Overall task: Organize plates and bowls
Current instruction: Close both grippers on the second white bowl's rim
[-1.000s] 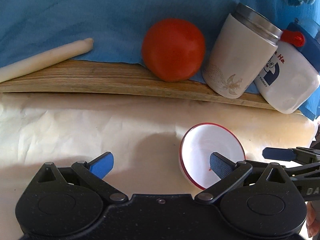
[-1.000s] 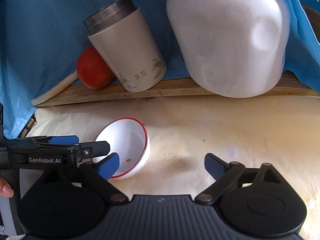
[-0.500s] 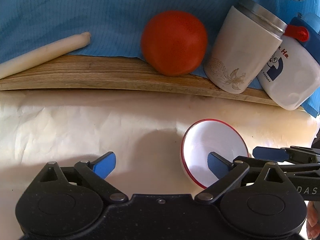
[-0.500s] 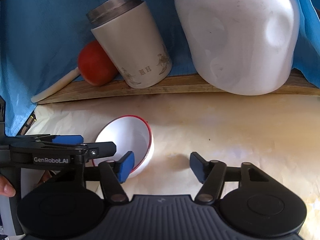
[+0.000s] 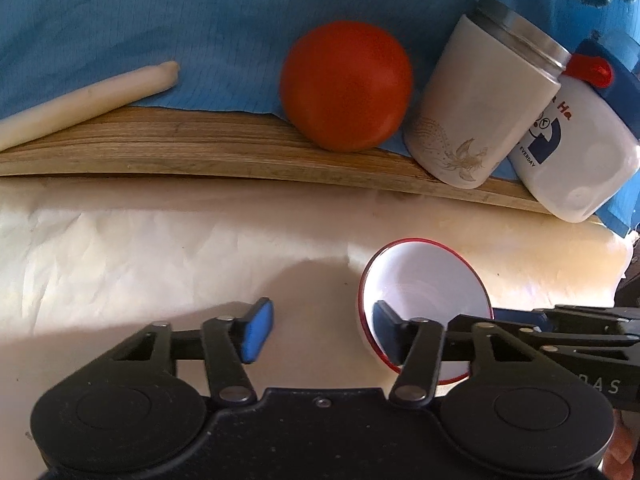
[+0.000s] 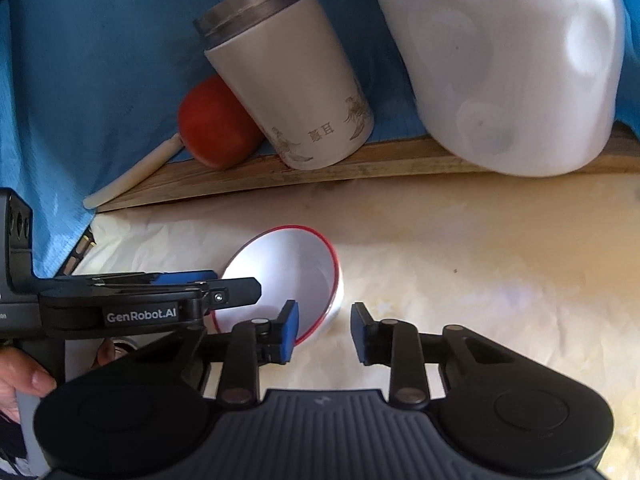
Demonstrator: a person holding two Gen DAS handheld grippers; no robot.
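Bowl [image 5: 424, 284] with red rim, nothing visible inside, on bench [image 5: 120, 248] at 5 o'clock. Left tool [image 5: 318, 330] and right tool [image 6: 324, 330] just closing, narrower than before, pinching nothing; one pad of each inside the bowl.

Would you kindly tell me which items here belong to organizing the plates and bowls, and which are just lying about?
Job: white bowl with red rim.
Lying about: round red tomato; cream tumbler with steel top; white plastic jug; pale stick.
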